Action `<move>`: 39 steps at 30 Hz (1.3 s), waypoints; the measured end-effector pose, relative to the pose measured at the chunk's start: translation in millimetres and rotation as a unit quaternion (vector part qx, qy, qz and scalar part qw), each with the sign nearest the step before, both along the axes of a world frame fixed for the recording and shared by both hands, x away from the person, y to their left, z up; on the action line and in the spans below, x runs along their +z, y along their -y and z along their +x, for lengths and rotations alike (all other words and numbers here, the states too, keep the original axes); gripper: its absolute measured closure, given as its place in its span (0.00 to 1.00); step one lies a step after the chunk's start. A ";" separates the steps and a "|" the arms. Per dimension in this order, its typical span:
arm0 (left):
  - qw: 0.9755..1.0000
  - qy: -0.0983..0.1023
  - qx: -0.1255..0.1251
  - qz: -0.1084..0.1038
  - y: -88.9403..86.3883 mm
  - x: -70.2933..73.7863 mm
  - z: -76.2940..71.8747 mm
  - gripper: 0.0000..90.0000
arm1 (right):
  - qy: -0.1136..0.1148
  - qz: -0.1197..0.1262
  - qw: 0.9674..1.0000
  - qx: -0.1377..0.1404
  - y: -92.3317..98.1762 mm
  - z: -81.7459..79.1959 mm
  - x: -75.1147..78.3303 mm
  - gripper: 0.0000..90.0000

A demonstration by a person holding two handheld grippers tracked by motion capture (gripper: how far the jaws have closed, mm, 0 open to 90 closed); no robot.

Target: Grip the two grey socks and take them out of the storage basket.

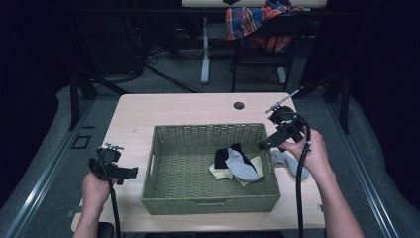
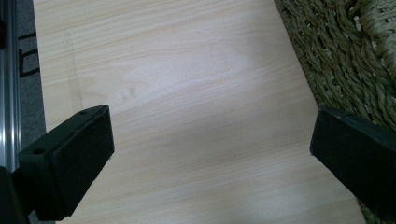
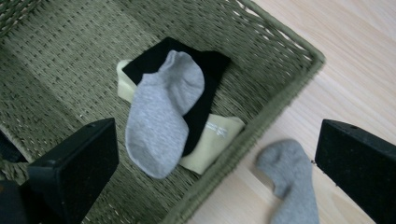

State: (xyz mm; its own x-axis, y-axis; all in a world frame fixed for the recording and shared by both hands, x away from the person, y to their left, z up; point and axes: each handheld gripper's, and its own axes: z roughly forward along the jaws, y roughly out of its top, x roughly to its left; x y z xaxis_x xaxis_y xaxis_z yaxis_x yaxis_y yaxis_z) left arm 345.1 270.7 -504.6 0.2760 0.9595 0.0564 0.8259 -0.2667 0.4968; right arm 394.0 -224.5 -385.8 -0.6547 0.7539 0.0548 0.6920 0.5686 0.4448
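A green woven basket point(image 1: 163, 148) stands mid-table. Inside it at the right lie a grey sock point(image 1: 241, 165) point(image 3: 161, 109) on top of a black sock point(image 1: 224, 154) point(image 3: 208, 88) and a pale yellow one point(image 1: 218, 171) point(image 3: 210, 140). A second grey sock point(image 1: 287, 161) point(image 3: 289, 175) lies on the table just outside the basket's right wall. My right gripper point(image 1: 265, 145) point(image 3: 215, 163) hovers above that wall, jaws wide open and empty. My left gripper point(image 1: 130, 172) point(image 2: 210, 154) rests open over bare wood left of the basket point(image 2: 355, 60).
The light wooden table point(image 1: 188, 106) has a round cable hole point(image 1: 238, 105) at the back. Beyond it stands a chair with a plaid cloth point(image 1: 252, 20). A metal rail point(image 2: 7, 116) runs along the table's left edge. A cable point(image 1: 298, 198) trails from my right gripper.
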 end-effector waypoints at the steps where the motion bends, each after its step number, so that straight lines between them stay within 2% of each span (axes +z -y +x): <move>1: 1.000 0.002 0.000 0.001 0.1 -0.1 -0.2 0.00 | 0.002 0.000 1.000 0.003 -3.8 0.5 -0.2 0.00; 4: 1.000 0.001 -0.001 0.002 1.6 -0.3 -0.2 0.00 | 0.004 -0.002 1.000 0.022 -20.7 0.1 0.1 0.00; 5: 1.000 0.001 -0.001 0.002 1.6 -0.3 -0.2 0.00 | 0.004 -0.002 1.000 0.022 -20.7 0.1 0.1 0.00; 6: 1.000 0.001 -0.002 0.002 1.8 -0.3 -0.2 0.00 | -0.004 -0.006 0.999 0.032 -29.5 0.1 -3.7 0.00; 9: 1.000 0.001 -0.001 0.001 1.5 -0.4 -0.1 0.00 | -0.009 -0.008 0.999 0.038 -37.2 0.7 -9.4 0.00; 10: 1.000 0.002 0.000 0.001 0.7 -0.2 -0.4 0.00 | -0.018 -0.017 0.999 0.045 -43.6 0.6 -17.5 0.00; 11: 1.000 0.002 0.000 0.001 0.7 -0.2 -0.4 0.00 | -0.018 -0.017 0.999 0.045 -43.6 0.6 -17.5 0.00; 12: 1.000 0.002 0.000 0.001 0.5 -0.2 -0.2 0.00 | -0.027 -0.020 0.998 0.046 -48.9 0.3 -27.3 0.00; 14: 1.000 0.001 -0.001 0.001 1.1 0.0 -0.1 0.00 | -0.033 -0.026 0.998 0.049 -52.6 1.0 -36.6 0.02; 15: 1.000 0.001 -0.001 0.001 1.1 0.0 -0.1 0.00 | -0.033 -0.026 0.998 0.049 -52.6 1.0 -36.6 0.02; 17: 1.000 0.002 -0.004 0.001 2.0 0.0 -0.2 0.00 | -0.041 -0.043 0.997 0.055 -56.7 3.9 -45.1 0.06; 19: 1.000 0.002 -0.004 0.001 2.2 0.0 -0.2 0.00 | -0.042 -0.039 0.997 0.054 -58.3 4.4 -48.1 0.06; 23: 1.000 0.001 -0.004 0.001 1.8 -0.1 -0.1 0.00 | -0.049 -0.044 0.996 0.062 -62.7 7.2 -54.5 0.14; 25: 1.000 0.001 -0.004 0.001 2.0 -0.2 0.0 0.00 | -0.059 -0.056 0.994 0.066 -64.3 10.8 -60.8 0.17; 27: 1.000 0.001 -0.005 0.001 2.0 -0.2 0.0 0.00 | -0.058 -0.049 0.995 0.061 -65.0 11.1 -64.8 0.17; 28: 1.000 0.001 -0.004 0.002 2.0 -0.2 0.1 0.00 | -0.064 -0.057 0.994 0.063 -66.1 13.2 -69.5 0.21; 33: 1.000 0.000 -0.005 0.003 2.2 -0.2 0.0 0.00 | -0.073 -0.062 0.994 0.055 -70.2 16.1 -81.1 0.26; 34: 1.000 0.000 -0.006 0.005 2.1 -0.3 0.0 0.00 | -0.079 -0.065 0.994 0.049 -72.0 17.6 -86.0 0.30; 35: 1.000 0.000 -0.006 0.005 2.1 -0.3 0.0 0.00 | -0.083 -0.073 0.993 0.050 -72.7 18.8 -87.6 0.32; 39: 1.000 0.001 -0.006 0.005 2.1 -0.4 -0.1 0.00 | -0.087 -0.075 0.992 0.044 -75.4 19.4 -92.6 0.37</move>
